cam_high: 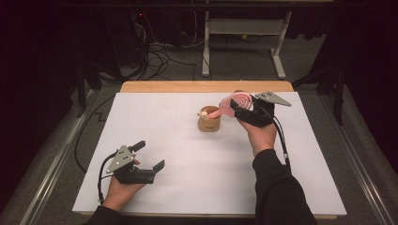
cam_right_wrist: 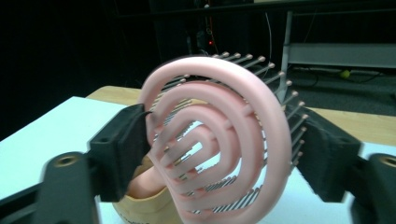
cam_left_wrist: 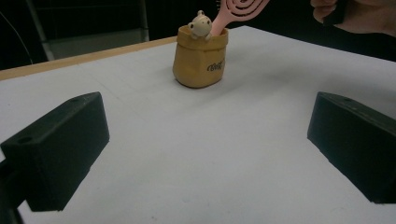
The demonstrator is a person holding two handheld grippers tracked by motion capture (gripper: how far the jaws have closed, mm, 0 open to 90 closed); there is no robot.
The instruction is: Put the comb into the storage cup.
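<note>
Hairbrush point(cam_high: 233, 105), pink, with a spiral openwork head, is leaning with its handle inside a small tan pouch point(cam_high: 210, 123) that is standing upright on the white table point(cam_high: 187, 178) beside a little cream figure point(cam_high: 204, 113). Right gripper point(cam_high: 241, 107) is clamping the brush head between its two black jaws, above and just right of the pouch. Left gripper point(cam_high: 150, 158) is resting near the table's front left with its jaws spread wide, holding nothing.
</note>
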